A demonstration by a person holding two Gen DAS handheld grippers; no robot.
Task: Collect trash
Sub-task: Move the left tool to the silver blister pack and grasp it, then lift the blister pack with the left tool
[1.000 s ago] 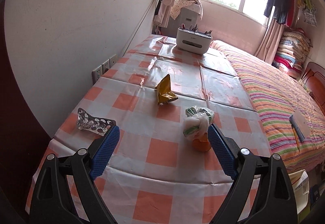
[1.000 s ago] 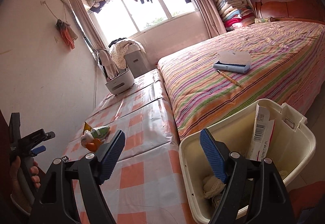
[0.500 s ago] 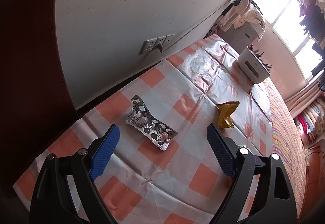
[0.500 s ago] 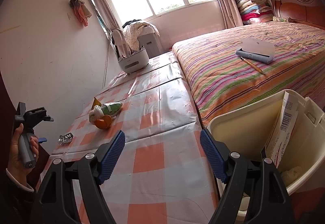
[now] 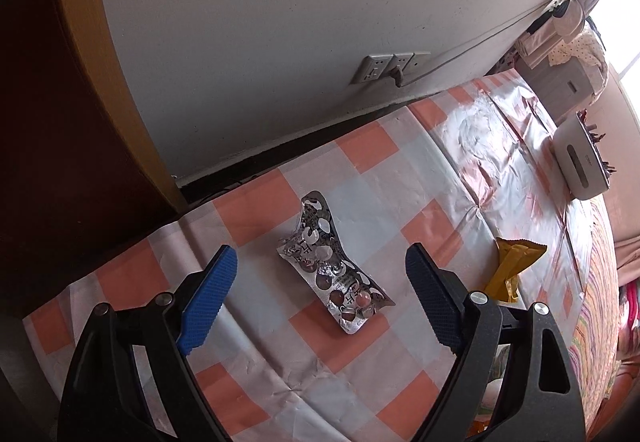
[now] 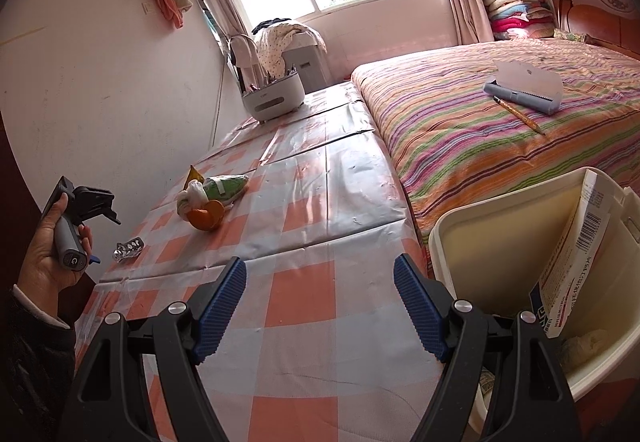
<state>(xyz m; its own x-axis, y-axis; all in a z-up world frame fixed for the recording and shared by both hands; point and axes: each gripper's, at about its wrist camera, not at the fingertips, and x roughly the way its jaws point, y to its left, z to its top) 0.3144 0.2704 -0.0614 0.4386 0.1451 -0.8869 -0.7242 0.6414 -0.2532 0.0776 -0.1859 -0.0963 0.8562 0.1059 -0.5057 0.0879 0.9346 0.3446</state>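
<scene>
The left gripper (image 5: 320, 274) hovered over the checked worktop (image 5: 360, 153) with its fingers (image 5: 208, 298) apart, the foil blister pack (image 5: 332, 270) lying flat between and beneath them, untouched. The right gripper (image 6: 320, 294), fingers likewise apart and empty, stood beside the cream bin (image 6: 472, 238) at the worktop's edge. A yellow wrapper (image 5: 512, 270) lay nearby.
</scene>
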